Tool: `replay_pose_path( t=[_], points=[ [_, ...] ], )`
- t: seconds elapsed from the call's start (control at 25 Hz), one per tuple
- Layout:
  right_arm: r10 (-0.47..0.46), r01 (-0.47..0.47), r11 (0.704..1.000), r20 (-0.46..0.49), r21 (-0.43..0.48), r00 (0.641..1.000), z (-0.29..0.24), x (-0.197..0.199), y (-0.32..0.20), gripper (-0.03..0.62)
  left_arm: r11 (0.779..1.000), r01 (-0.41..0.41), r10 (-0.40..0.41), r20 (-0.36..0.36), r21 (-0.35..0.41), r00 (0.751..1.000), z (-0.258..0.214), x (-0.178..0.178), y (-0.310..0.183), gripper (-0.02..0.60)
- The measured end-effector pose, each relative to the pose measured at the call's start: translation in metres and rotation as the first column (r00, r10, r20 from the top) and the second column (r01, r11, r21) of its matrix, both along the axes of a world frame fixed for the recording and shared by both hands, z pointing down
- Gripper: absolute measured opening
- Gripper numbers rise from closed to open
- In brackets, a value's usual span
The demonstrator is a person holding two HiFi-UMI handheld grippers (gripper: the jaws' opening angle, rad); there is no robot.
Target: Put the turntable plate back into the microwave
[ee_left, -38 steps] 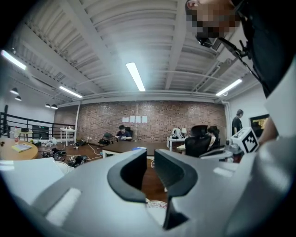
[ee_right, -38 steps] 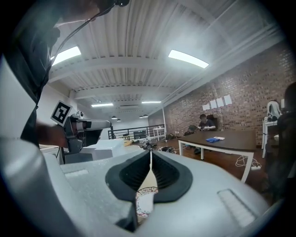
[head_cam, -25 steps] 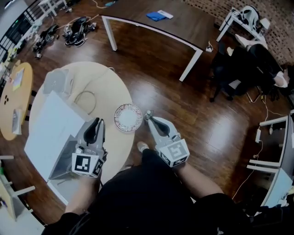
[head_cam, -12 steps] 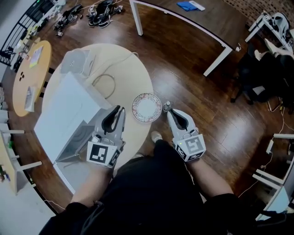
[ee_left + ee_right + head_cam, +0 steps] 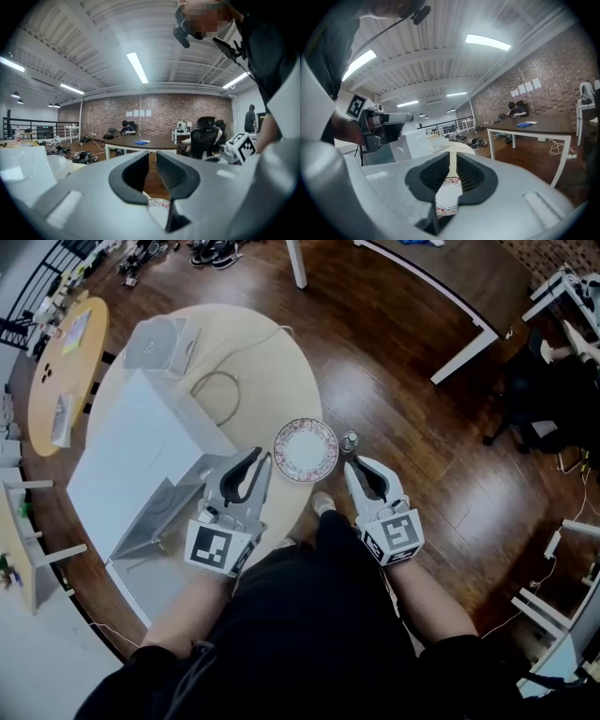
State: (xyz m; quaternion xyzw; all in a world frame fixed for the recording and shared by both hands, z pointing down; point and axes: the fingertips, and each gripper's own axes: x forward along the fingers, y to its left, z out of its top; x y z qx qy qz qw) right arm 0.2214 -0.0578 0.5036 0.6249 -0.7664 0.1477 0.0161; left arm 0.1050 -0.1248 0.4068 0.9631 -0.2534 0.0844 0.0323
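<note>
The turntable plate (image 5: 306, 450), white with a red patterned rim, lies at the near edge of the round table (image 5: 272, 362). The white microwave (image 5: 131, 451) stands to its left with its door (image 5: 155, 521) swung open toward me. My left gripper (image 5: 258, 457) hovers between the door and the plate, its jaws a narrow gap apart and empty. My right gripper (image 5: 351, 463) is just right of the plate's rim. Its jaws have just been opening and nothing is pressed between them. The plate (image 5: 449, 192) shows below their gap in the right gripper view, and also under the left jaws as the plate (image 5: 157, 204).
A grey device (image 5: 159, 341) and a looped cable (image 5: 217, 395) lie on the round table behind the microwave. A small bottle (image 5: 349, 440) stands on the wood floor by the right gripper. A long dark table (image 5: 441, 282) and an office chair (image 5: 539, 399) are at the far right.
The head view has swung toward the table, so the plate and microwave sit higher in the picture. Both grippers have sunk a little. The right gripper's jaws have parted slightly.
</note>
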Motion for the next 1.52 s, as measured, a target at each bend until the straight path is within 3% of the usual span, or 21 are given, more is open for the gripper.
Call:
replay_pose_path(
  t=[0.12, 0.36, 0.76, 1.52],
  points=[
    [-0.005, 0.005, 1.000, 0.015, -0.025, 1.000, 0.011, 0.001, -0.004, 0.046, 1.000, 0.003, -0.002, 0.037, -0.006, 0.999, 0.011, 0.002, -0.005, 0.061],
    [-0.003, 0.006, 0.999, 0.048, -0.053, 0.999, 0.023, 0.002, -0.015, 0.069, 1.000, -0.004, 0.004, 0.030, -0.023, 1.000, 0.014, 0.011, -0.013, 0.061],
    [-0.003, 0.017, 0.988, 0.091, -0.156, 0.996, 0.073, 0.008, -0.026, 0.077, 0.999, 0.023, -0.019, 0.086, -0.039, 0.996, 0.036, 0.015, -0.038, 0.061],
    [-0.012, 0.043, 0.963, 0.118, -0.266, 0.993, 0.132, 0.006, -0.035, 0.086, 0.993, 0.057, -0.044, 0.130, -0.099, 0.991, 0.070, 0.022, -0.061, 0.060]
  ],
)
